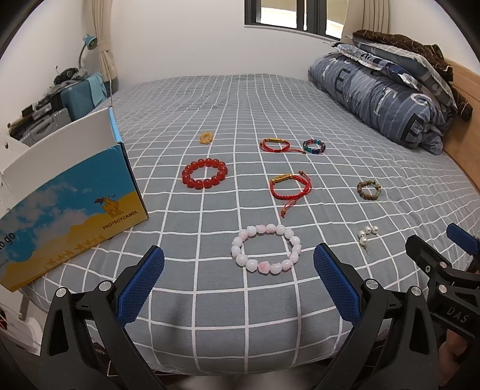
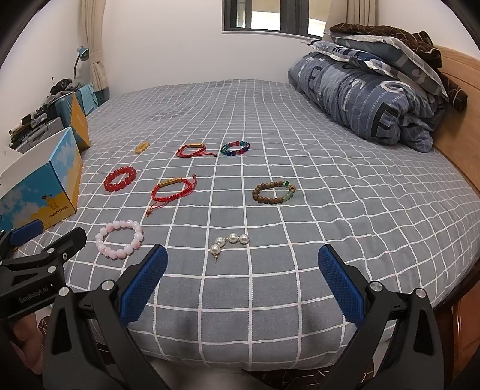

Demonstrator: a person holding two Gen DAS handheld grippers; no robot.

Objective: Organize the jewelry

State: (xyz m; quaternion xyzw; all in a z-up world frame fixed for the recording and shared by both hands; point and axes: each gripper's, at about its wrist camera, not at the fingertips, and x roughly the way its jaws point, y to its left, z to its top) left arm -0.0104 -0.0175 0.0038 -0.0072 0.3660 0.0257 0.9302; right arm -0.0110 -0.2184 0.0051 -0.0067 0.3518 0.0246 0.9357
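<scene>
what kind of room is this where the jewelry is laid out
Most likely a bedroom at home. The bracelets lie on a bed with a grey checked sheet, a folded duvet and pillows are stacked against a wooden headboard, and suitcases stand by a curtained window.

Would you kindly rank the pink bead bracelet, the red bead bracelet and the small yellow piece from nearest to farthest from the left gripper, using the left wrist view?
1. Pink bead bracelet, just ahead of the left gripper.
2. Red bead bracelet, mid-bed, slightly left.
3. Small yellow piece, beyond it.
</scene>
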